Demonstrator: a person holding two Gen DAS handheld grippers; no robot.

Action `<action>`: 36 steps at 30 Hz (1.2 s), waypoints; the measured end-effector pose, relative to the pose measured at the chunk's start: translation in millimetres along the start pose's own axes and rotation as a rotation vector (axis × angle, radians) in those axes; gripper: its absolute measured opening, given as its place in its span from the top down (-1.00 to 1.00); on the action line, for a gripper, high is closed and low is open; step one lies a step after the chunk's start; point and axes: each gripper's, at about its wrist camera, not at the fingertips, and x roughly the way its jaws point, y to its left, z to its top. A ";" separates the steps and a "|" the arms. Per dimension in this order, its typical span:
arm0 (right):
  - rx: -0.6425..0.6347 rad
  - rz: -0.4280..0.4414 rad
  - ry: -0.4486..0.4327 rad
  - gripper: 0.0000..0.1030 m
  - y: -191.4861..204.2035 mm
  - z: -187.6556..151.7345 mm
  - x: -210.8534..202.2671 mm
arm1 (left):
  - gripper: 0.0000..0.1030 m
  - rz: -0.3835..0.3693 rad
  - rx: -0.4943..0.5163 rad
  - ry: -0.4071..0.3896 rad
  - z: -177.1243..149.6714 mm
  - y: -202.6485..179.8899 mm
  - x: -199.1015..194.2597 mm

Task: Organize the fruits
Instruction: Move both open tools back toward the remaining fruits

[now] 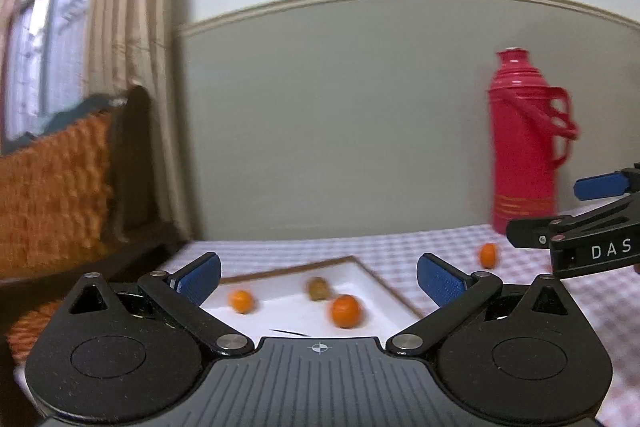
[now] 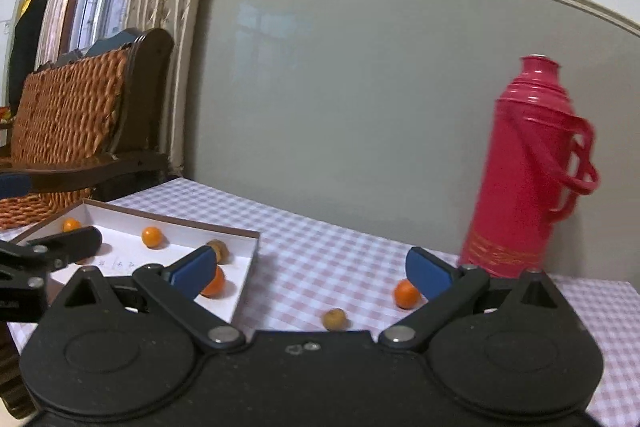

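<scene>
White tray (image 2: pixel 244 291) is set on the checked tablecloth (image 2: pixel 320 247); three oranges (image 2: pixel 152 237) and one brown fruit (image 2: pixel 218 249) are held in it. Right of the tray, one orange (image 2: pixel 407 293) and one brown fruit (image 2: pixel 335 319) are left loose. Left gripper (image 1: pixel 319 277) and right gripper (image 2: pixel 312 269) are spread wide, empty

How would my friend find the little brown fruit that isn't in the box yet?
Find the tall red plastic thermos on the pink checked tablecloth. In front of it lie two loose fruits. The round orange one is nearer it; the dull brown, wrinkly fruit lies further left.
</scene>
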 end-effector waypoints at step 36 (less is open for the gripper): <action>-0.009 -0.125 0.238 -0.20 -76.3 -64.3 25.1 | -0.51 -0.152 -0.025 0.146 -11.5 -107.0 68.5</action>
